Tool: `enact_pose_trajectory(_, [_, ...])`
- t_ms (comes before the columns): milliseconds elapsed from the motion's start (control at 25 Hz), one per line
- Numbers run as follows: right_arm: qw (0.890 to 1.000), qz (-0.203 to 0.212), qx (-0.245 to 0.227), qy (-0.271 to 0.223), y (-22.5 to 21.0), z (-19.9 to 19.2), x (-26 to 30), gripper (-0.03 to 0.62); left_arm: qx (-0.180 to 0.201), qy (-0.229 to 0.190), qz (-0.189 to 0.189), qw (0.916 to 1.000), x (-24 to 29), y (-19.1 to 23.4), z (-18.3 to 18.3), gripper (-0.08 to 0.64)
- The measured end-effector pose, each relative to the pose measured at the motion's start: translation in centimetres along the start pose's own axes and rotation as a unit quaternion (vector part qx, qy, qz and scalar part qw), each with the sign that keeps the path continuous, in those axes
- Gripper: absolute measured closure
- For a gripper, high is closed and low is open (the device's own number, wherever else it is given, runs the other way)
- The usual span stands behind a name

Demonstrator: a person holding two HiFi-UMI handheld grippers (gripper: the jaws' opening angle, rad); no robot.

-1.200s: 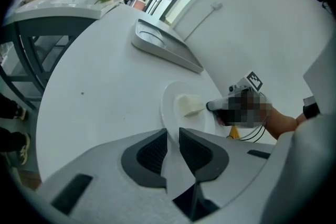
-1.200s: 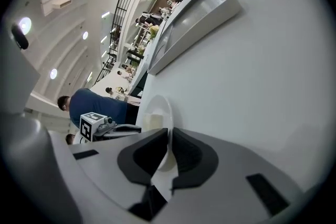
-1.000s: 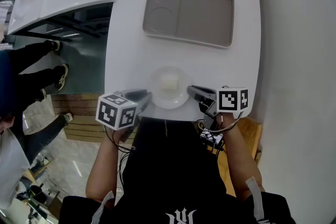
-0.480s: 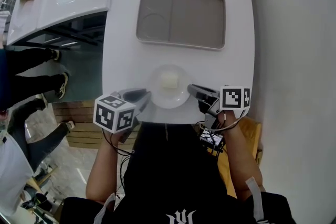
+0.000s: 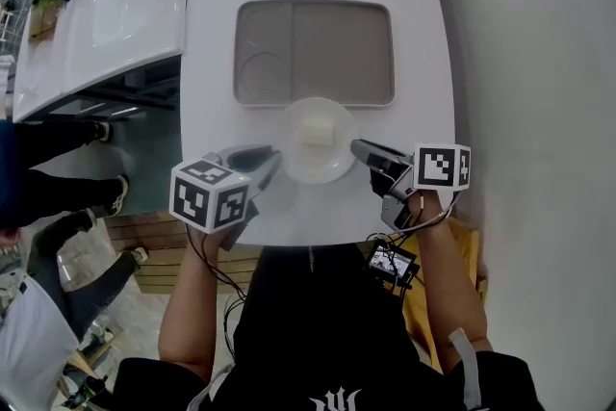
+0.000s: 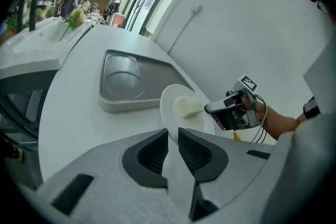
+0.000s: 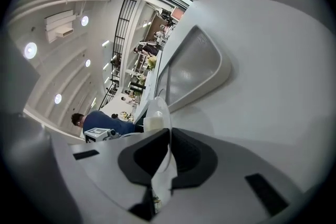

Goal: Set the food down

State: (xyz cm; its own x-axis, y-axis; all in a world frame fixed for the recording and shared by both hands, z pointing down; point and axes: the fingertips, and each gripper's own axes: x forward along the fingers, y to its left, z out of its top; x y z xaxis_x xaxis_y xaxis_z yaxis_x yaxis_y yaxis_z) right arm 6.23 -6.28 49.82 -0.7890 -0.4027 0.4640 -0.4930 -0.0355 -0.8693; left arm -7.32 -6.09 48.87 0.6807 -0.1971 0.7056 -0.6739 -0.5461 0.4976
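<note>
Food (image 5: pixel 317 132), a pale, likely soft block lying loose on a stiff, smooth plate (image 5: pixel 319 170), held over the table (image 5: pixel 217 34) beside the tray (image 5: pixel 366 53), left gripper (image 5: pixel 265 161) and right gripper (image 5: pixel 360 150) clamped on opposite rims; tilting would probably slide it

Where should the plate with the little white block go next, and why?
Probably forward a bit, then down onto the tray: the left gripper and right gripper each pinch the plate at its rim, the food sits on it, and only its far edge overlaps the tray's near rim.
</note>
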Motion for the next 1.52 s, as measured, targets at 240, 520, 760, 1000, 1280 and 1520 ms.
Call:
enact_pose_trajectory(240, [0.999, -0.003, -0.004, -0.034, 0.1, 4.8, -0.1, 0.575, 0.024, -0.005, -0.006, 0.9997, 1.6, 1.1, 4.8, 0.500])
enact_pose_trajectory(520, [0.999, -0.002, -0.008, -0.053, -1.7, 11.2, 1.1, 0.575, 0.034, -0.014, 0.001, 0.9993, 5.2, 3.6, 10.0, 0.500])
enact_pose_trajectory(760, [0.998, -0.011, -0.015, -0.064, -1.8, 15.1, 2.0, 0.575, 0.038, -0.018, 0.002, 0.9991, 6.3, 5.2, 13.5, 0.500])
enact_pose_trajectory(1000, [0.997, -0.034, -0.022, -0.063, -2.8, 16.0, 2.4, 0.575, 0.049, 0.001, 0.011, 0.9987, 8.0, 6.1, 13.8, 0.500])
enact_pose_trajectory(1280, [0.994, -0.090, -0.059, -0.030, -3.1, 15.9, 2.7, 0.574, 0.056, 0.021, 0.029, 0.9978, 8.7, 6.5, 13.2, 0.500])
enact_pose_trajectory(1520, [0.986, -0.141, -0.090, 0.000, -3.7, 15.7, 2.9, 0.574, 0.070, 0.038, 0.045, 0.9958, 9.0, 6.5, 13.0, 0.500])
